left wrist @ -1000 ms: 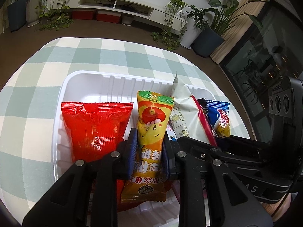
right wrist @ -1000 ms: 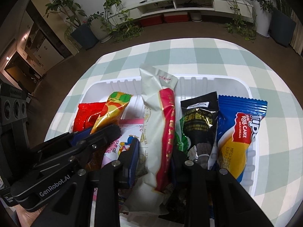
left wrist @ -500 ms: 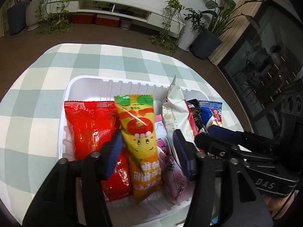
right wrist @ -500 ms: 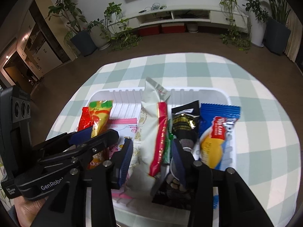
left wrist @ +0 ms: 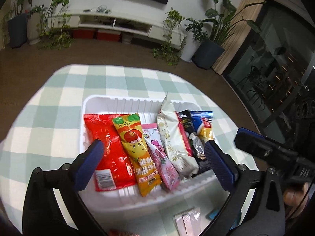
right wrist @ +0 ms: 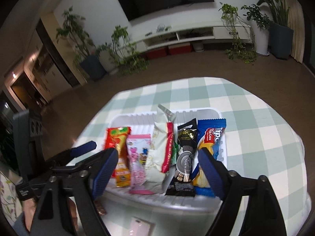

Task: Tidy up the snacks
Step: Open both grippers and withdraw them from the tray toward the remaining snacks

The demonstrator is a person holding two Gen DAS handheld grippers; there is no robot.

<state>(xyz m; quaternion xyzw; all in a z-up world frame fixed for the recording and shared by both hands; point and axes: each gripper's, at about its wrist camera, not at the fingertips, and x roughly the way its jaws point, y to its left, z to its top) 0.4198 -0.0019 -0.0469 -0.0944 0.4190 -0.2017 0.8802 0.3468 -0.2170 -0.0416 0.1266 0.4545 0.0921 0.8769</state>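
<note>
Lying lengthwise front-to-back: snack packets [left wrist: 133, 149] | white tray [left wrist: 122, 103] | tools spread

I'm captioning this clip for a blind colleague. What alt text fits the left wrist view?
The open left gripper hovers over a white tray on a green-checked tablecloth. In the tray, side by side, lie a red packet, a yellow cartoon packet, a pink packet, a white-and-red packet, a black packet and a blue roll-cake packet.

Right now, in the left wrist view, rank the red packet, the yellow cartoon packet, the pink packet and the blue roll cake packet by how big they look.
1. red packet
2. yellow cartoon packet
3. pink packet
4. blue roll cake packet, though partly hidden and farther away, so unsure.
</note>
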